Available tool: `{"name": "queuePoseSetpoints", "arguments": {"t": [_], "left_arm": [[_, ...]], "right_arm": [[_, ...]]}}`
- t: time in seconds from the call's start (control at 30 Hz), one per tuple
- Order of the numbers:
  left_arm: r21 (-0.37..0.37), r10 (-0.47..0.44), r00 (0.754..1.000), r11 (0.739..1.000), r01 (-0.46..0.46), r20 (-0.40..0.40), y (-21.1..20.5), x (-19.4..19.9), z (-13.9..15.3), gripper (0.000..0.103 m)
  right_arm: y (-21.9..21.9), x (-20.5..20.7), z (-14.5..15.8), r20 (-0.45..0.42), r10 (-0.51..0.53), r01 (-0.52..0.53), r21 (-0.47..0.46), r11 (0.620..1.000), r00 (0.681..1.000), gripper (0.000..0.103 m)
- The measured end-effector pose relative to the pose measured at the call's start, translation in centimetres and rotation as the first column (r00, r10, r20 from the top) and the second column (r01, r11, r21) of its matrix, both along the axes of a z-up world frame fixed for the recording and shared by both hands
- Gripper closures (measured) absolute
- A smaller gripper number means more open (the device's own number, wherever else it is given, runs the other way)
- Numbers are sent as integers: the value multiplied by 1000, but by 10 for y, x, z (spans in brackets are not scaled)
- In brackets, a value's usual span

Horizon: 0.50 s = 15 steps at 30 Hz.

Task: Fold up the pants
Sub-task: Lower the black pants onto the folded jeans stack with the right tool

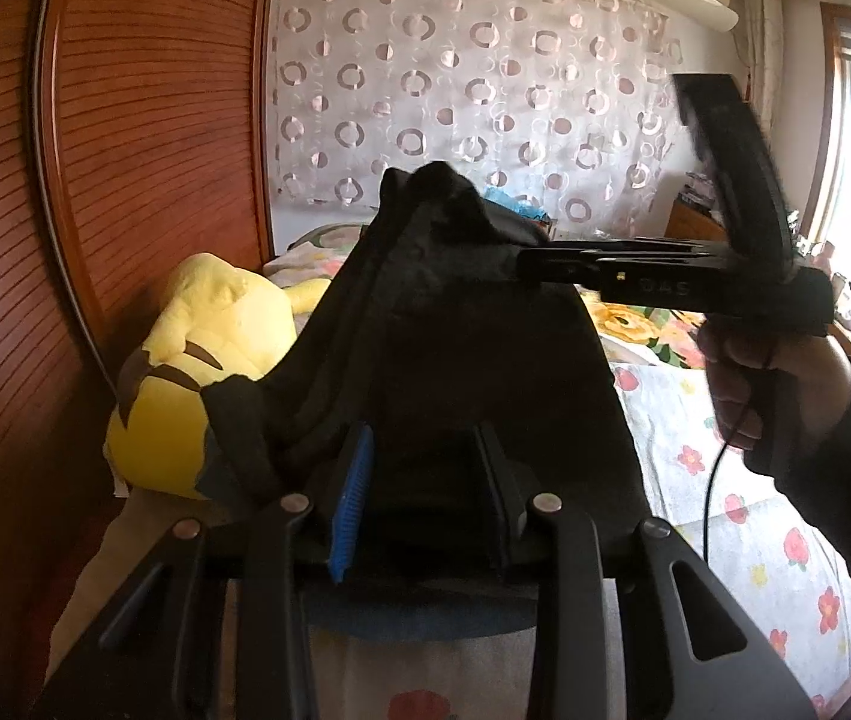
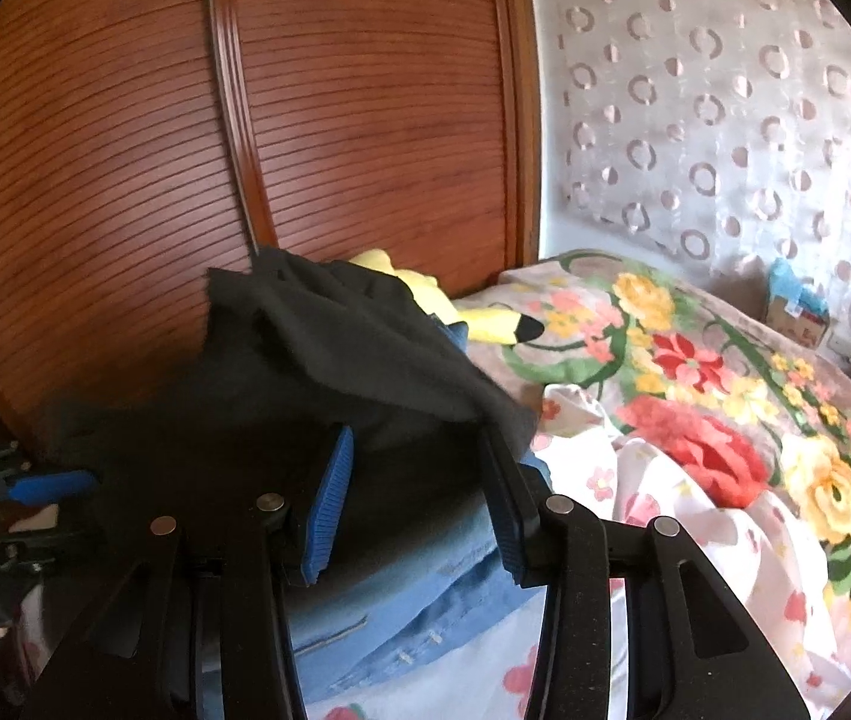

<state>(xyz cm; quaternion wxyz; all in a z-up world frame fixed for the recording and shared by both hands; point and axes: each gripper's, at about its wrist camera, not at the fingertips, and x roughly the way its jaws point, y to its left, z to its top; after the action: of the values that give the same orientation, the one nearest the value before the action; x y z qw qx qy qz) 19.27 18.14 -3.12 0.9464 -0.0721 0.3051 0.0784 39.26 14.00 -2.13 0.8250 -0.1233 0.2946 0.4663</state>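
Looking through my left wrist camera, I see the left gripper [image 1: 422,492] with black pants [image 1: 455,324] between its fingers, though the dark cloth hides whether the pads press. Ahead, the right gripper [image 1: 530,261] is clamped on the raised fabric, a hand [image 1: 776,384] at its handle, a yellow plush toy [image 1: 197,372] behind.
My right wrist camera shows the pants [image 2: 335,348] draped over jeans [image 2: 425,588] on the floral bedspread [image 2: 725,390], running between the fingers, grip unclear
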Motion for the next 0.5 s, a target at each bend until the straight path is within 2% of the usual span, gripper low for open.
{"name": "queuePoseSetpoints", "arguments": {"t": [0.5], "left_arm": [[30,-39,998,999,37,52,-23,-45,25,59]], "right_arm": [[-58,-76,32,35,-80,78,52,996,996,59]]}}
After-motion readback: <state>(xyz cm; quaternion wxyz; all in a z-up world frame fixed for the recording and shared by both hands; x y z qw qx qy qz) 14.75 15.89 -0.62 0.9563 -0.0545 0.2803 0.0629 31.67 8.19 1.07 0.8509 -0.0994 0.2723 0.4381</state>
